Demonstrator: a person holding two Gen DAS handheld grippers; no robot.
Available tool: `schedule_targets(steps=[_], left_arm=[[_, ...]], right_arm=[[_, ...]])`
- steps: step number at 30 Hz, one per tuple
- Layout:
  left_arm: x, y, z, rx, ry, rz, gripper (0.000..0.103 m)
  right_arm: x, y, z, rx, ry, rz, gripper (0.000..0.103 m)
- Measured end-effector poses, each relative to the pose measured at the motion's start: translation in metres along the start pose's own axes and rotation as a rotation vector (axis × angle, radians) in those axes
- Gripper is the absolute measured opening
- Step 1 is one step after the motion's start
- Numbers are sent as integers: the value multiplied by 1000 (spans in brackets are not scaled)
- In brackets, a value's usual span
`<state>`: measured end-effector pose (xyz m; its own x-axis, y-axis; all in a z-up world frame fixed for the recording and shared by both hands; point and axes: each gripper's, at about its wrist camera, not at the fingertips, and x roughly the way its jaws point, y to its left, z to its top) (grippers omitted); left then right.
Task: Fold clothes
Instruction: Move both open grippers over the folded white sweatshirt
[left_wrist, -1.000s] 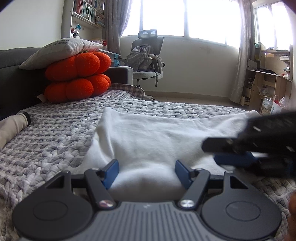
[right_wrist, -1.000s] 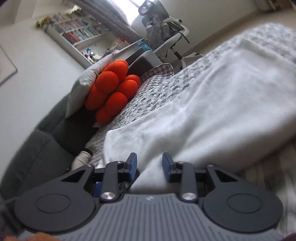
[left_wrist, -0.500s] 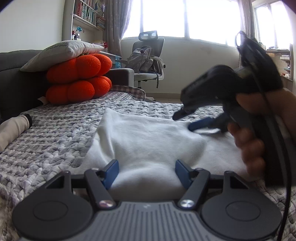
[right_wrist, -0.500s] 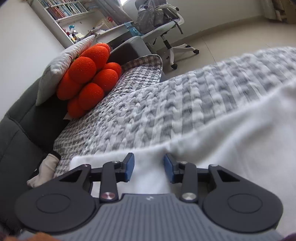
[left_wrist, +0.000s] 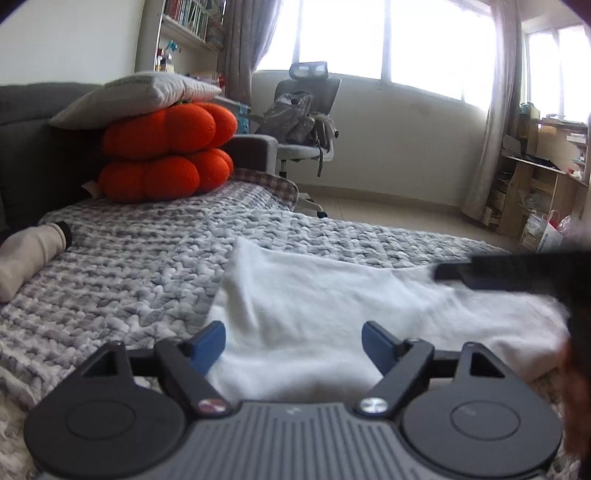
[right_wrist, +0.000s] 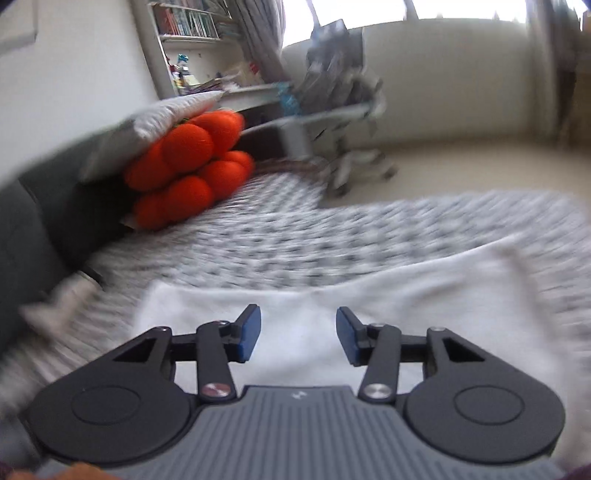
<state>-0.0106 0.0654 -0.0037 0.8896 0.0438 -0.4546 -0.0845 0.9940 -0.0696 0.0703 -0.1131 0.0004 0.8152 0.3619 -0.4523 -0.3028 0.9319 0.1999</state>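
There is one white cloth (left_wrist: 317, 306) on one bed (left_wrist: 147, 258). There are two orange cushions (left_wrist: 166, 151), stacked one on the other, and one grey pillow (left_wrist: 136, 92) on top of them. There is one office chair (left_wrist: 306, 122) and one beige roll (left_wrist: 26, 254). There are two grippers: the left gripper (left_wrist: 293, 341) and the right gripper (right_wrist: 298, 334).
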Motion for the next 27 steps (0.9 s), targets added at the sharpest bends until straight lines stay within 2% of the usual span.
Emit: schedule_targets(steps=[3,6,8,12,18,23,27], left_arm=[[9,-1,-5,3,33,22,83],[10,-5,-10,26,32,43,84],[10,-6,-12,28,30,46,84],[10,-4,-10,14,39,42,84],[4,-12,-6,56,31,51,85],[-3,-14,-5,110,-11,85,85],[6,-10,-11,99,17,83,89]], right_arm=[[-20,14,-30,-138,-27,-112,54],[-23,20,-56,-222,-3,-142,55],[-28,22,-67,-252,-26,-161,55],[-39,23,-69,-231,-43,-142,56],[-43,26,-72,-208,-31,-116,56],[-45,26,-74,-176,-19,-102,58],[-49,16,-73,-135,-27,-98,59]])
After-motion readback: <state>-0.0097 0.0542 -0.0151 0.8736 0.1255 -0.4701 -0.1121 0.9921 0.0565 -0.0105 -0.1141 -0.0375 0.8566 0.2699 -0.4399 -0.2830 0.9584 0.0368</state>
